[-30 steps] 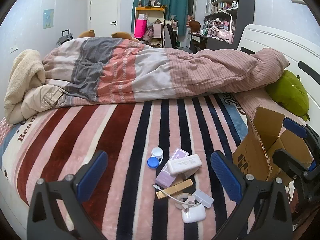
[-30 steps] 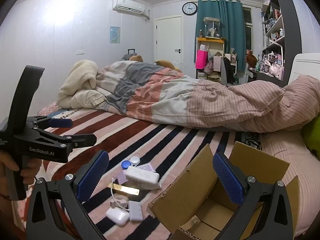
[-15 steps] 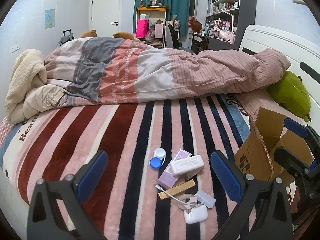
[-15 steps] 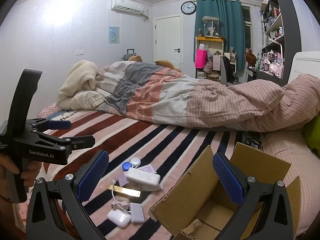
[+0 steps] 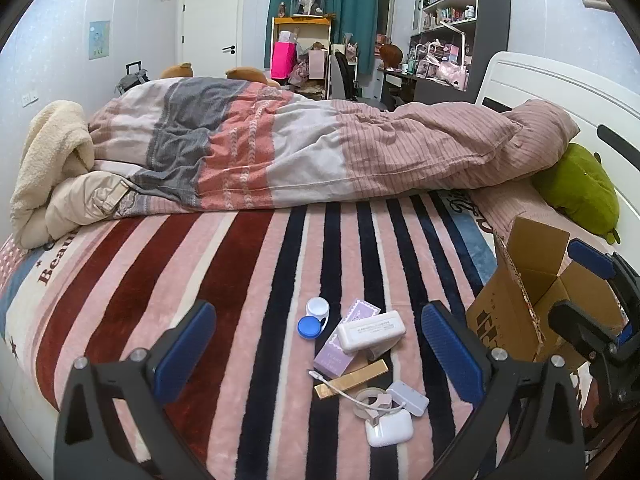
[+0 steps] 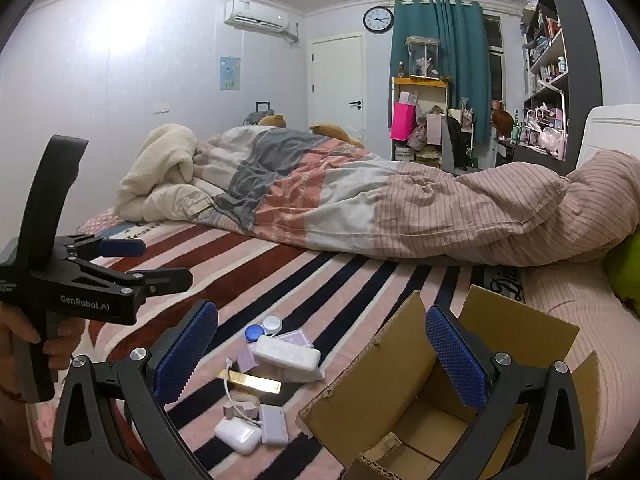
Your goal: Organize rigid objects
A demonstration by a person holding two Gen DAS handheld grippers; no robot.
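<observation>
A pile of small items lies on the striped blanket (image 5: 248, 280): a blue-and-white lens case (image 5: 313, 318), a white rectangular case (image 5: 371, 330) on a purple box (image 5: 346, 340), a gold bar (image 5: 352, 378), a lilac box (image 5: 408, 397) and a white earbuds case (image 5: 390, 430) with a cable. My left gripper (image 5: 318, 344) is open, hovering just short of the pile. An open cardboard box (image 6: 400, 368) stands to the right of the pile. My right gripper (image 6: 320, 354) is open above the box's near flap, holding nothing. The same white case (image 6: 287, 354) and gold bar (image 6: 252, 382) show there.
A rumpled duvet (image 5: 320, 152) crosses the bed behind the pile, with a cream fleece (image 5: 52, 148) at its left end. A green plush (image 5: 576, 188) lies by the white headboard (image 5: 560, 88). A hand grips the left gripper's handle (image 6: 24, 344).
Both views have drifted only slightly. The items and the box lie where they were, and both grippers stay open.
</observation>
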